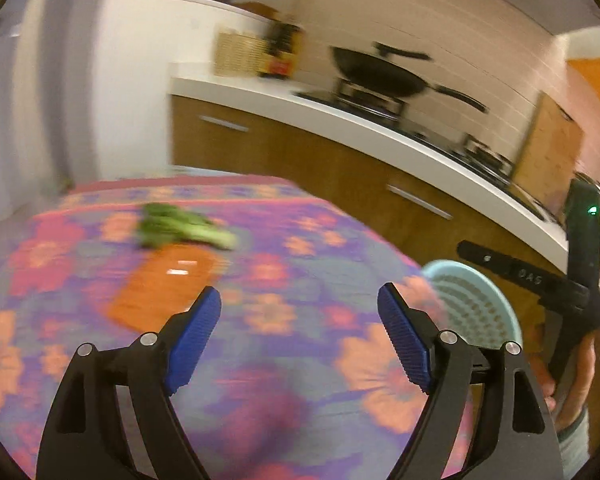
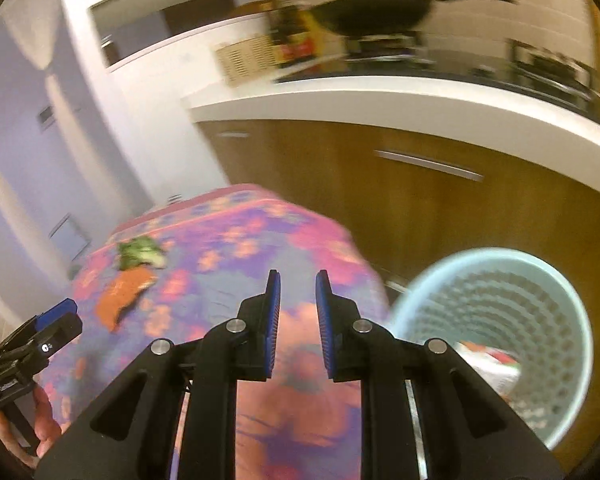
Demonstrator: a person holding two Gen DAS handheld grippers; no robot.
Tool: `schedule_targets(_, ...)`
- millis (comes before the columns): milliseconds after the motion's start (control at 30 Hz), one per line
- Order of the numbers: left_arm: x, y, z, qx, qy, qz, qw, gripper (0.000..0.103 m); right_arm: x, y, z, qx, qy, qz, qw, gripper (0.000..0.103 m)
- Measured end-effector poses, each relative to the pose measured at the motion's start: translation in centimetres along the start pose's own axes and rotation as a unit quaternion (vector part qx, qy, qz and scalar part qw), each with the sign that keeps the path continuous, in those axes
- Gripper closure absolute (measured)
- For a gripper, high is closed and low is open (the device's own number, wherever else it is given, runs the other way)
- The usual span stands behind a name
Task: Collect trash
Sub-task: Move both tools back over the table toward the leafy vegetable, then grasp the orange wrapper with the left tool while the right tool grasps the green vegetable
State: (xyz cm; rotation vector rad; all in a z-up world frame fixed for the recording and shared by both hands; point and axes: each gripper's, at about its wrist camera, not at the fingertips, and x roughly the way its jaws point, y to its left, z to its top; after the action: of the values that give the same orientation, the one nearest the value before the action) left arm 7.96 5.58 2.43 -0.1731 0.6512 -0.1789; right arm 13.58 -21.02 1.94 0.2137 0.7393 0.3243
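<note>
Left wrist view: between pickups, heading back for more trash.

Leftmost on the flowered tablecloth (image 1: 284,264): leafy green scrap (image 1: 180,226) lying against an orange sheet (image 1: 168,284), both well ahead of the left gripper (image 1: 300,336), fingers spread wide with nothing between. Further right, off the table edge: pale blue basket (image 1: 480,308), with the right gripper (image 2: 298,324) close beside it in its own view, pads nearly together but with a clear gap, gripping nothing. Looks like some wrappers already sitting in the basket's bottom, blurry though. Probably next up: reach forward over the cloth, line up on the greens, pinch low, then carry across to the basket. Floppy leaves, so could slip out of a shallow grab.
</note>
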Motion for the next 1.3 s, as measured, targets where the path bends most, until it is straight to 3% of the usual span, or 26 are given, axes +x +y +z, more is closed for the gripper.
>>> schedule_targets(100, -0.8, 3.3, 0.0, -0.014, -0.015, 0.039, 0.999, 0.024, 1.9, 4.0, 0.7, -0.04, -0.001, 0.021, 0.999, 0.087)
schedule_targets(167, -0.8, 5.0, -0.2, -0.015, -0.028, 0.093, 0.9951, 0.024, 3.4, 6.8, 1.2, -0.07, -0.003, 0.034, 0.997, 0.087)
schedule_targets(267, -0.5, 6.8, -0.3, -0.018, -0.031, 0.119, 0.9922, 0.024, 5.4, 10.1, 1.5, -0.104, -0.005, 0.04, 0.994, 0.087)
schedule_targets(500, 1.7, 9.4, -0.7, -0.028, 0.002, 0.095, 0.9951, 0.024, 10.6, 14.8, 2.2, -0.142, 0.018, 0.07, 0.987, 0.087)
schedule_targets(633, 4.1, 10.2, -0.7, -0.061, 0.046, 0.06, 0.9953, 0.025, 14.1, 17.1, 2.5, -0.166, 0.058, 0.087, 0.981, 0.087)
schedule_targets(667, 4.6, 10.4, -0.7, -0.075, 0.05, 0.06, 0.9941, 0.025, 15.1, 17.6, 2.4, -0.171, 0.077, 0.105, 0.977, 0.087)
schedule_targets(733, 5.1, 10.8, -0.7, -0.093, 0.052, 0.056, 0.9927, 0.026, 16.3, 18.4, 2.0, -0.187, 0.089, 0.1, 0.973, 0.087)
schedule_targets(967, 6.6, 10.1, -0.9, -0.071, 0.078, 0.061, 0.9926, 0.028, 17.7, 19.3, 1.5, -0.207, 0.105, 0.096, 0.968, 0.087)
schedule_targets(1067, 6.6, 10.0, -1.0, -0.066, 0.08, 0.065, 0.9925, 0.028, 17.7, 19.3, 1.7, -0.206, 0.104, 0.1, 0.968, 0.073)
schedule_targets(1100, 6.6, 10.0, -1.0, -0.066, 0.081, 0.065, 0.9924, 0.028, 17.7, 19.3, 1.7, -0.208, 0.103, 0.093, 0.968, 0.052)
schedule_targets(1133, 6.6, 10.0, -1.1, -0.066, 0.081, 0.065, 0.9924, 0.028, 17.7, 19.4, 1.7, -0.209, 0.099, 0.086, 0.969, 0.041)
schedule_targets(1200, 6.7, 9.9, -1.0, -0.062, 0.083, 0.068, 0.9923, 0.028, 17.2, 19.6, 1.9, -0.216, 0.084, 0.087, 0.969, 0.041)
schedule_targets(1300, 6.9, 9.6, -0.9, -0.052, 0.088, 0.076, 0.9918, 0.028, 18.5, 20.2, 1.6, -0.228, 0.111, 0.078, 0.964, 0.043)
